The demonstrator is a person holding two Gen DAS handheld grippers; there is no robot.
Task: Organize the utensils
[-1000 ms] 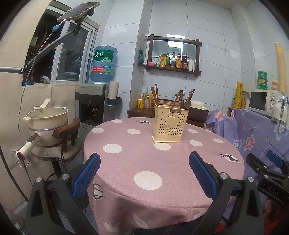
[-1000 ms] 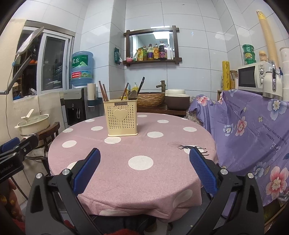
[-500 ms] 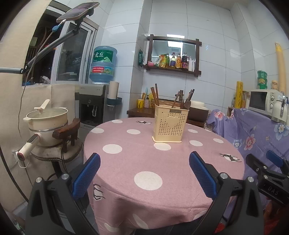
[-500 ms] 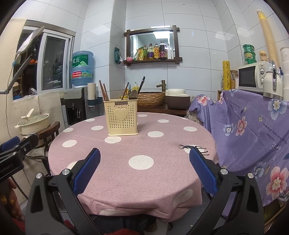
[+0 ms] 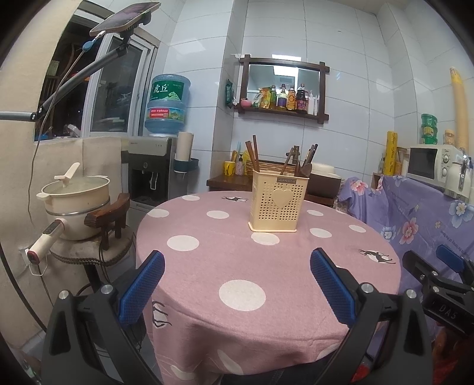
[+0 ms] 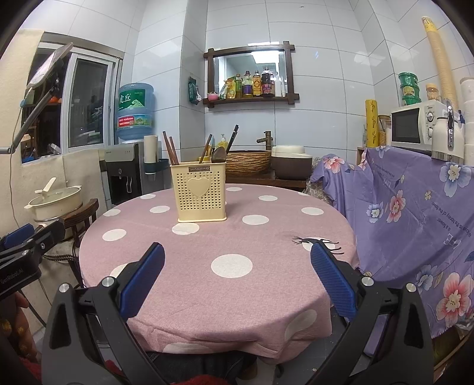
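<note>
A cream perforated utensil holder [image 5: 277,204] [image 6: 201,194] with a heart on its front stands upright near the far side of the round pink polka-dot table [image 5: 246,266] [image 6: 237,245]. Dark wooden chopsticks [image 5: 252,154] [image 6: 170,148] and spoons [image 5: 305,168] [image 6: 218,154] stick out of its top. My left gripper [image 5: 237,284] hovers open over the table's near edge with nothing between its blue pads. My right gripper [image 6: 237,281] is open too, held at the near edge, empty. Each gripper shows at the side of the other's view.
A cream pot [image 5: 74,207] sits on a wooden chair left of the table. A water dispenser [image 5: 154,171] stands behind. A purple floral cloth [image 6: 414,213] covers furniture on the right, with a microwave [image 6: 414,126] on top. A phone on an arm [image 5: 124,13] hangs overhead at left.
</note>
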